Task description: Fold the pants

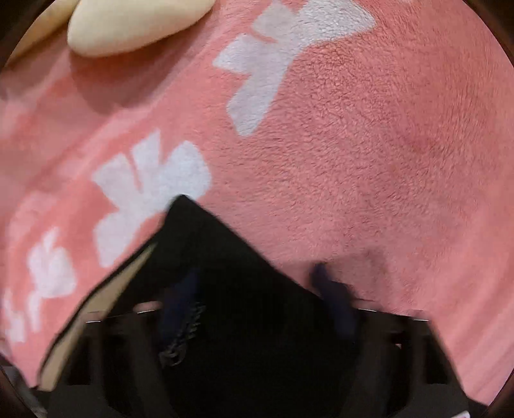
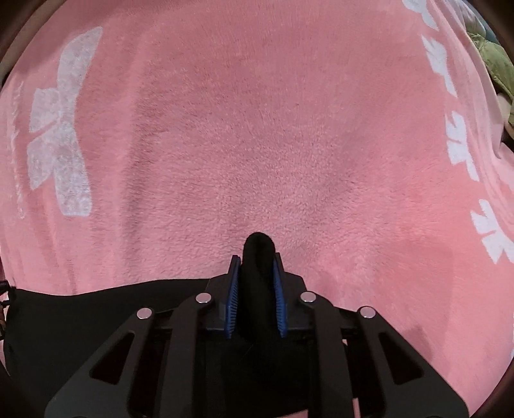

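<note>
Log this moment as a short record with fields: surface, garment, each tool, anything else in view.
surface: pink fleece blanket with white bow shapes
garment: black pants, a pale lining edge showing at one corner in the left view
right tool: shut on a bunched fold of the pants, which pokes out past the blue pads
left tool: blurred; pants drape over it, fingers look spread, grip unclear
other: cream pillow at the top of the left view; green fabric at the right view's edge
</note>
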`<control>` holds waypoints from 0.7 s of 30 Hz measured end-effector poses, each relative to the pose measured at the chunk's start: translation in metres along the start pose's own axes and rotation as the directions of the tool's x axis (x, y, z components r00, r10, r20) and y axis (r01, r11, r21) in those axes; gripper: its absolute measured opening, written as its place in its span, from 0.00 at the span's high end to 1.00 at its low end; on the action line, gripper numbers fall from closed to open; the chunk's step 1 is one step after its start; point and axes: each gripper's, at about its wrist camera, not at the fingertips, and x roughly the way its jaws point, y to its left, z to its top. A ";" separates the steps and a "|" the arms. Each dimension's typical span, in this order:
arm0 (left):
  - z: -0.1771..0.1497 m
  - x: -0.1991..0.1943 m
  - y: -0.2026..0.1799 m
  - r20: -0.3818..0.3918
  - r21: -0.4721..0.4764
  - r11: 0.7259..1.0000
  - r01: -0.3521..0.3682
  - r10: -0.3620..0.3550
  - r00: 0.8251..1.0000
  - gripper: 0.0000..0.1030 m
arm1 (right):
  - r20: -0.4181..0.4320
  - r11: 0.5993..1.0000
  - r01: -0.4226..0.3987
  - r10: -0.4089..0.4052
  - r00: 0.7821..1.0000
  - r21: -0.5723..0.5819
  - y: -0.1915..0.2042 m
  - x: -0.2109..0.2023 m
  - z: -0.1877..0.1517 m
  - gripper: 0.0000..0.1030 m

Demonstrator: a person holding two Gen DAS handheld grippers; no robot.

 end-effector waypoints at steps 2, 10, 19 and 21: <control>-0.002 -0.008 0.009 -0.024 -0.016 0.996 0.084 -0.085 0.996 0.94 | 0.011 1.000 -0.002 0.002 1.000 -0.009 0.005 -0.011 -0.004 0.82; -0.051 -0.124 0.100 0.076 0.007 0.928 0.371 -0.371 0.926 0.96 | 0.131 0.998 -0.062 0.065 0.989 -0.028 -0.010 -0.107 -0.024 0.91; -0.180 -0.177 0.182 0.021 0.022 0.924 0.382 -0.382 0.924 0.95 | 0.056 1.000 0.021 -0.020 0.998 -0.007 -0.056 -0.190 -0.119 0.90; -0.200 -0.167 0.196 -0.020 -0.016 0.926 0.376 -0.376 0.926 0.95 | 0.042 0.998 0.056 -0.056 0.998 0.014 -0.063 -0.199 -0.136 0.90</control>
